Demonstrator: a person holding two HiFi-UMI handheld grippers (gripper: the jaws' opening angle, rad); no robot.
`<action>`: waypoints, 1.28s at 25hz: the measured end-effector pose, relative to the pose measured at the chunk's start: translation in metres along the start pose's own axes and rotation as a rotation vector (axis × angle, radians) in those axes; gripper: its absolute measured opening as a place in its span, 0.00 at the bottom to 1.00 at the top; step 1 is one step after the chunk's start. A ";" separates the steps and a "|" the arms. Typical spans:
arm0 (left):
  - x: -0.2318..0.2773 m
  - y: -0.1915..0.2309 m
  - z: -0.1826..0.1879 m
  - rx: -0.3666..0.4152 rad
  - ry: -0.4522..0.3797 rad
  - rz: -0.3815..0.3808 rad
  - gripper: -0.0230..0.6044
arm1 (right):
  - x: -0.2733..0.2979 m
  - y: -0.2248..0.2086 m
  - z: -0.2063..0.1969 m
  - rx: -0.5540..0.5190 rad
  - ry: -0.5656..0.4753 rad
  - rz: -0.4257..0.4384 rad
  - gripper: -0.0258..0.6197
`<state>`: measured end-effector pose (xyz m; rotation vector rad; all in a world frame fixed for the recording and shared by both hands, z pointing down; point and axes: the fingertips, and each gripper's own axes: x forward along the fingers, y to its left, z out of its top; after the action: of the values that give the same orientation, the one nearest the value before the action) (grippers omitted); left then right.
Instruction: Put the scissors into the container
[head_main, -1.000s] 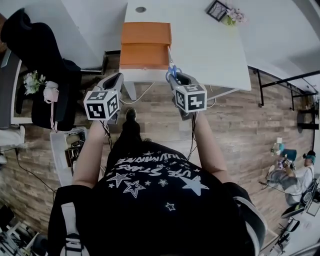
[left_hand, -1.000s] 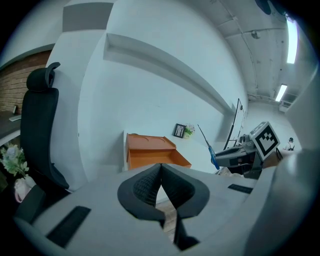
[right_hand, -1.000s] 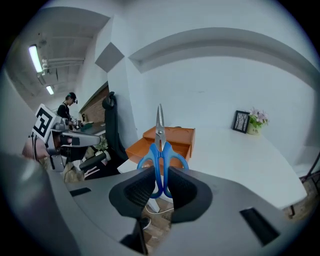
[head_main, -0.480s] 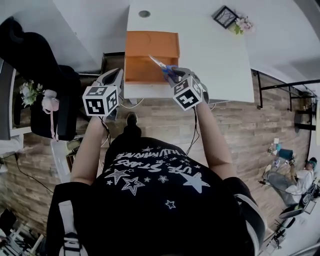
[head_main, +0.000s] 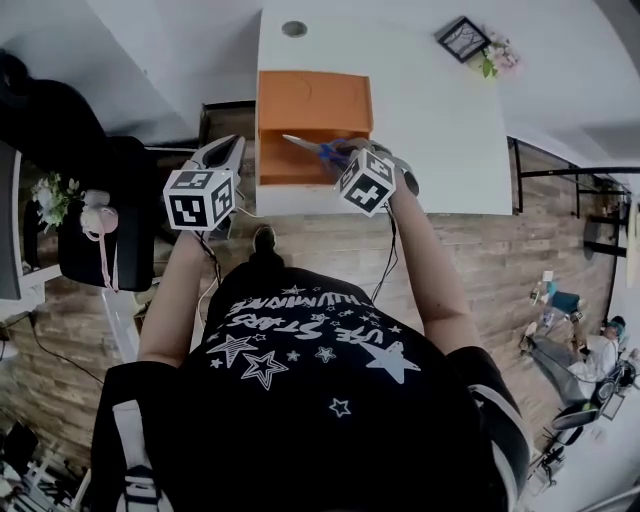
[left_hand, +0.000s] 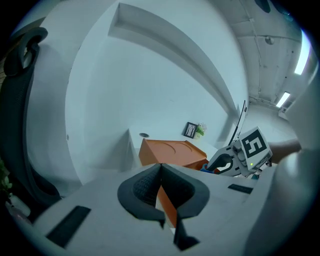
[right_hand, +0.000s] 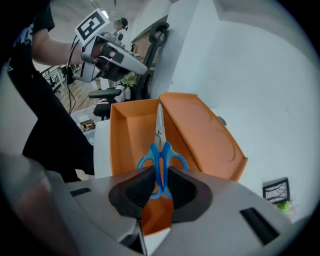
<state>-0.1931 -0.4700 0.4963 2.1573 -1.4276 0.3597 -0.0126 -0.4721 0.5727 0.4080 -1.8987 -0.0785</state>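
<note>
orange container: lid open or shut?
Open. The lid lies tipped back, exposing the inside of the container; the right gripper holds the scissors over it.

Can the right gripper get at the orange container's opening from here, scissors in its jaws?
Probably yes: the right gripper holds the scissors with blades over the open container; its lid is swung back and nothing lies between.
</note>
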 end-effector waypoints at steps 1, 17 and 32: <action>0.004 0.005 0.002 0.000 0.004 -0.002 0.07 | 0.006 -0.001 0.001 -0.018 0.013 0.012 0.19; 0.031 0.031 0.002 0.007 0.046 -0.040 0.07 | 0.045 0.005 0.001 -0.128 0.162 0.138 0.19; 0.037 0.034 0.008 0.028 0.043 -0.110 0.07 | 0.037 0.007 0.013 -0.061 0.110 0.154 0.21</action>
<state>-0.2093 -0.5130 0.5173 2.2267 -1.2814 0.3850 -0.0378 -0.4788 0.6029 0.2198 -1.8080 -0.0117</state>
